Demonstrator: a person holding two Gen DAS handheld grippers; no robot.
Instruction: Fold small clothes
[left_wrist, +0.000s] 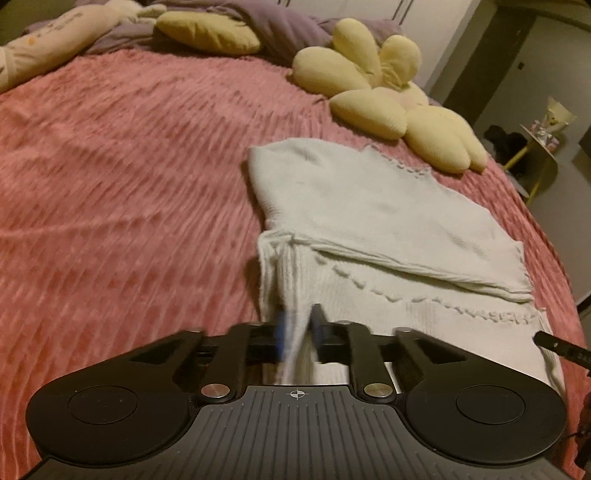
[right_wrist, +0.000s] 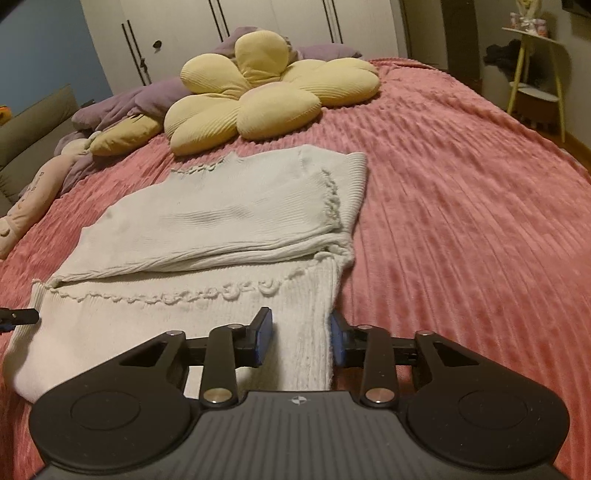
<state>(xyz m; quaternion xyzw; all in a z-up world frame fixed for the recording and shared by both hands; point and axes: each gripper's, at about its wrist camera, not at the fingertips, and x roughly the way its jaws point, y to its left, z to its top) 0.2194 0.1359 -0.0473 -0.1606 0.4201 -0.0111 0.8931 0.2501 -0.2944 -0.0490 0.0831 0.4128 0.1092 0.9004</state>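
Bed (right_wrist: 461, 177) carried a pink ribbed cover, wide bare stretches of it on both sides of the work. Yellow flower pillow (right_wrist: 258, 88) lay at the far end, just beyond the garment, not touching it as far as could be seen. Purple bedding (right_wrist: 122, 103) bunched behind the pillow; a pale stuffed toy (left_wrist: 44, 48) sprawled along the far left edge. Side table (right_wrist: 535, 66) stood off the bed by the wall, wardrobe doors (right_wrist: 229, 22) behind. Nothing lay on the garment or crossed the claws' reach. White knit top (right_wrist: 207, 221) lay flat mid-bed, its upper half folded down over the lower, a scalloped trim line showing below the fold. Left claw (left_wrist: 297, 332) was pressed together, pinching a bunched edge of the top at the near left corner; fingers blurred. Right claw (right_wrist: 301, 332) stood partly spread at the near right edge, a strip of the knit between its blue pads (right_wrist: 264, 336), the pads not seen pressing on it.
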